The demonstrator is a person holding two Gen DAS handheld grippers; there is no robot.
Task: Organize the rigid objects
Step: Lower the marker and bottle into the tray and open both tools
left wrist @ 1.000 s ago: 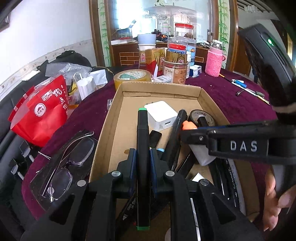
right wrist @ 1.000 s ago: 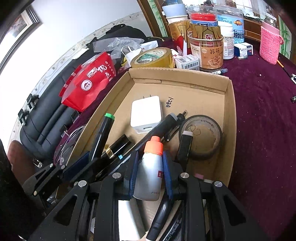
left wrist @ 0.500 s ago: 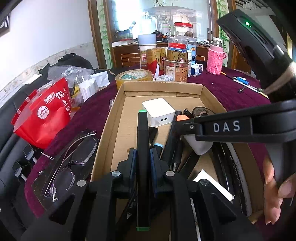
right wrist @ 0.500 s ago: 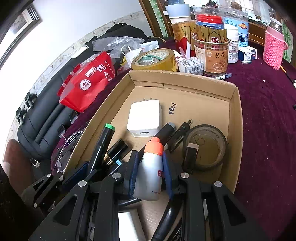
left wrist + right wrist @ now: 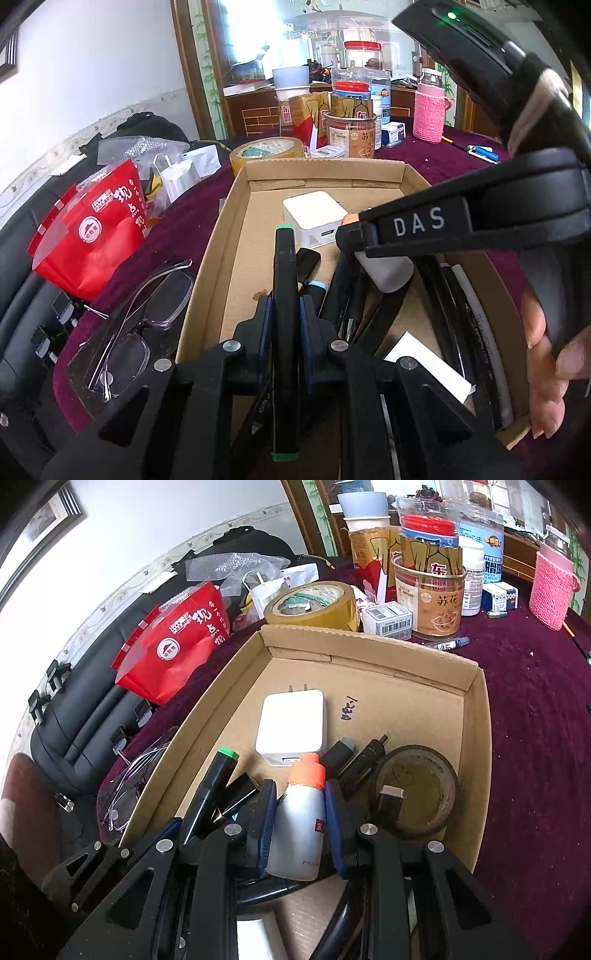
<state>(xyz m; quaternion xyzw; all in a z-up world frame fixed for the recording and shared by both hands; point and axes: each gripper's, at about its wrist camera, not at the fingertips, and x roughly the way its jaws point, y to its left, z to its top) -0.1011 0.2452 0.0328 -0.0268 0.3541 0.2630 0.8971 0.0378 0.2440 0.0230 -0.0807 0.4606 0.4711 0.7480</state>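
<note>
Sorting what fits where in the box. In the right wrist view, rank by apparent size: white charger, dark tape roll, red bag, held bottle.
1. red bag
2. dark tape roll
3. white charger and bottle: look alike; the bottle's nearness makes ranking unsure.

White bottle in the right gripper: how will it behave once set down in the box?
The bottle looks like smooth round plastic, so laid on its side it would probably roll. Upright, it is narrow and tall and may tip. The right gripper pinches it at the shoulder; the slick wall could slip if the grip loosens.
</note>
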